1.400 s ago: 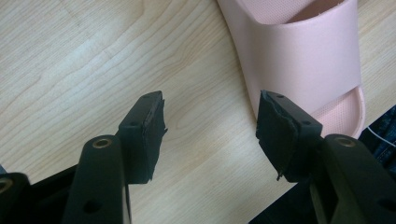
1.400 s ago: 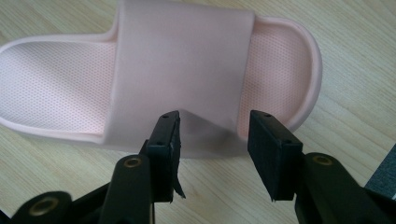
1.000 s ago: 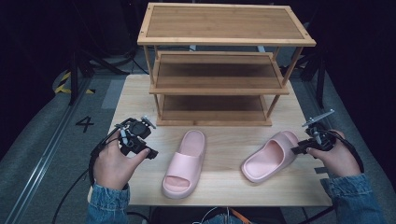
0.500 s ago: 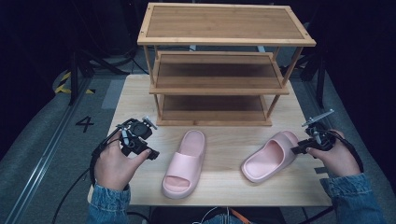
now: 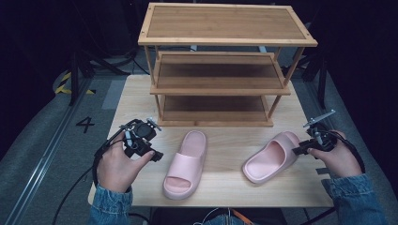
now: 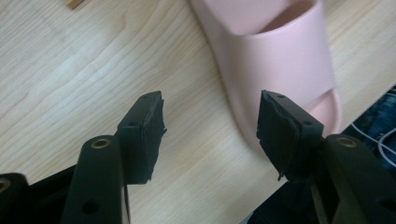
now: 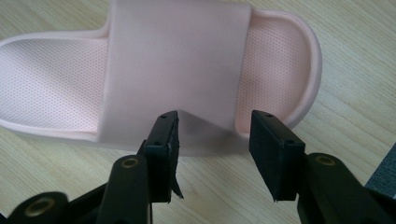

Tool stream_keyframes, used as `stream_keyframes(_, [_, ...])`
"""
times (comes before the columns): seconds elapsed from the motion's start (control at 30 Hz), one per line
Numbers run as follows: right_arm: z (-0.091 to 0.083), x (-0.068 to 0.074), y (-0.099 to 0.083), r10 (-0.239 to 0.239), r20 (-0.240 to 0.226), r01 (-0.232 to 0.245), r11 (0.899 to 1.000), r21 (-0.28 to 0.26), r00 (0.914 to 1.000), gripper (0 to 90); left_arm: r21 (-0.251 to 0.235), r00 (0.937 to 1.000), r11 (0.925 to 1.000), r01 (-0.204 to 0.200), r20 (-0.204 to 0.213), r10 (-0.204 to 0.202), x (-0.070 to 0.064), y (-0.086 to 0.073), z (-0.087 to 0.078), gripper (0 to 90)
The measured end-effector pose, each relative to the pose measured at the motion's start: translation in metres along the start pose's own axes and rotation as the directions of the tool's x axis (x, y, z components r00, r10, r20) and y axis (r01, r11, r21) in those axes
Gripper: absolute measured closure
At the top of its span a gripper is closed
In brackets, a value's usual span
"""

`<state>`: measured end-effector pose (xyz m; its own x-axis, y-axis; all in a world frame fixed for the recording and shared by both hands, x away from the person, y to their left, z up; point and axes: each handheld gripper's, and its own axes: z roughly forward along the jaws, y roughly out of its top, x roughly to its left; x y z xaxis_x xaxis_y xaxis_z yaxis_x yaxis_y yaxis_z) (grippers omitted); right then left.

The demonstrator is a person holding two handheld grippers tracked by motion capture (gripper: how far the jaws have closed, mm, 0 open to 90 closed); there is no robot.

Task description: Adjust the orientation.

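two pink slippers lie on the pale wooden counter (image 5: 220, 187), in front of a three-tier wooden shoe rack (image 5: 225, 61) that stands at the far part of the counter. the left slipper (image 5: 185, 164) lies near the middle of the counter, its open toe toward the near edge and its heel toward the rack. the right slipper (image 5: 272, 155) lies well apart from it, turned at an angle, with its heel end toward the right.

the right hand-held gripper (image 5: 304, 149) sits just beside the right slipper's edge, held by the person's right hand (image 5: 339, 157). in the right gripper view its two black jaws are spread apart, one on each side of the near edge of the slipper's wide strap (image 7: 177, 60), with a gap between the pads and nothing pinched; whether the pads touch the strap cannot be told.

the left hand-held gripper (image 5: 152, 155) is held by the left hand (image 5: 117, 166) just left of the left slipper. in the left gripper view its jaws are released wide over bare wood, with the slipper's toe end (image 6: 280, 60) beyond the right-side jaw and apart from it.

both wrists show blue denim sleeves (image 5: 110, 208). black cables (image 5: 70, 197) trail from the left gripper over the grey floor (image 5: 42, 136), where a painted "4" (image 5: 85, 124) shows.
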<state>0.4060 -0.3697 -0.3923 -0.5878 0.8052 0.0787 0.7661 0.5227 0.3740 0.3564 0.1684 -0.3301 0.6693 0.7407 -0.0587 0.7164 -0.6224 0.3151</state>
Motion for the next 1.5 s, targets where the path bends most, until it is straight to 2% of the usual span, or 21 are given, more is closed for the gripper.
stream_keyframes(0.1, [0.001,0.0,0.0,0.002,0.001,-0.002,1.0,0.002,1.0,53.7,0.002,0.9996,0.9996,-0.026,0.01,0.026,-0.008,0.003,-0.001,41.6])
stream_keyframes(0.17, [0.001,0.001,0.001,-0.002,0.0,0.002,1.0,0.005,1.0,53.6,-0.01,0.998,0.998,-0.063,-0.009,0.063,-0.017,0.008,0.0,42.3])
stream_keyframes(0.3, [0.002,0.001,0.001,-0.003,0.0,0.003,1.0,0.006,1.0,53.6,0.008,0.9963,0.9963,-0.086,0.001,0.086,-0.028,0.014,0.007,43.7])
stream_keyframes(0.4, [0.002,0.0,0.0,-0.003,0.001,0.003,1.0,0.006,1.0,53.6,0.017,0.9901,0.99,-0.14,0.015,0.14,-0.039,0.022,0.014,45.4])
stream_keyframes(0.57, [0.002,0.001,0.001,-0.006,0.003,0.006,1.0,0.008,1.0,53.6,0.032,0.9801,0.9806,-0.193,0.051,0.192,-0.06,0.033,0.028,50.6])
stream_keyframes(0.63, [0.003,0.001,0.001,-0.008,0.004,0.008,1.0,0.009,1.0,53.5,0.035,0.9718,0.9738,-0.225,0.08,0.222,-0.068,0.037,0.035,53.8])
stream_keyframes(0.73, [0.003,0.002,0.002,-0.002,0.002,0.002,1.0,0.012,1.0,53.6,0.043,0.9626,0.9661,-0.255,0.107,0.249,-0.078,0.042,0.048,67.3])
stream_keyframes(0.77, [0.003,0.002,0.002,-0.002,0.002,0.002,1.0,0.012,1.0,53.6,0.044,0.9605,0.9648,-0.259,0.116,0.253,-0.08,0.043,0.051,67.3])
stream_keyframes(0.8, [0.004,0.002,0.002,-0.007,0.003,0.007,1.0,0.014,1.0,53.6,0.047,0.9524,0.9595,-0.278,0.143,0.269,-0.086,0.046,0.06,73.0])
stream_keyframes(0.83, [0.004,0.002,0.002,-0.007,0.003,0.007,1.0,0.014,1.0,53.6,0.047,0.9524,0.9595,-0.278,0.143,0.269,-0.086,0.046,0.06,75.3])
stream_keyframes(0.9, [0.003,0.002,0.002,-0.007,0.003,0.007,1.0,0.013,1.0,53.6,0.053,0.9416,0.9526,-0.3,0.177,0.286,-0.095,0.048,0.07,77.4])
stream_keyframes(0.97, [0.003,0.001,0.001,-0.005,0.004,0.005,1.0,0.012,1.0,53.6,0.078,0.9368,0.9461,-0.314,0.187,0.296,-0.101,0.051,0.079,80.2])
stream_keyframes(1.0, [0.003,0.001,0.001,-0.005,0.004,0.005,1.0,0.012,1.0,53.5,0.104,0.9343,0.9394,-0.327,0.186,0.304,-0.105,0.052,0.088,81.0])
stream_keyframes(1.03, [0.003,0.001,0.001,-0.005,0.004,0.005,1.0,0.012,1.0,53.5,0.104,0.9343,0.9394,-0.327,0.186,0.304,-0.105,0.052,0.088,81.4])
stream_keyframes(1.1, [0.003,0.002,0.001,-0.005,0.0,0.005,1.0,0.007,1.0,53.5,0.139,0.9326,0.9299,-0.341,0.175,0.315,-0.109,0.053,0.097,81.3])
stream_keyframes(1.13, [0.003,0.001,0.001,-0.009,0.002,0.009,1.0,0.009,1.0,53.5,0.153,0.9336,0.9287,-0.338,0.18,0.31,-0.11,0.053,0.1,81.2])
stream_keyframes(1.17, [0.003,0.001,0.001,-0.005,0.002,0.005,1.0,0.006,1.0,53.5,0.168,0.9304,0.9223,-0.348,0.182,0.318,-0.11,0.053,0.103,80.0])
stream_keyframes(1.2, [0.003,0.001,0.001,-0.004,0.003,0.004,1.0,0.007,1.0,53.5,0.196,0.9314,0.9161,-0.35,0.177,0.318,-0.109,0.053,0.106,78.1])
stream_keyframes(1.3, [0.004,0.001,0.001,-0.002,0.001,0.002,1.0,0.01,1.0,53.5,0.198,0.9338,0.9201,-0.338,0.193,0.301,-0.103,0.051,0.105,78.3])
stream_keyframes(1.47, [0.003,0.001,0.001,-0.004,0.0,0.004,1.0,0.007,1.0,53.4,0.235,0.9506,0.9239,-0.302,0.148,0.273,-0.093,0.047,0.101,78.1])
stream_keyframes(1.5, [0.003,0.0,0.001,-0.007,0.002,0.007,1.0,0.008,1.0,53.4,0.246,0.9583,0.9279,-0.28,0.13,0.255,-0.089,0.045,0.1,77.8])
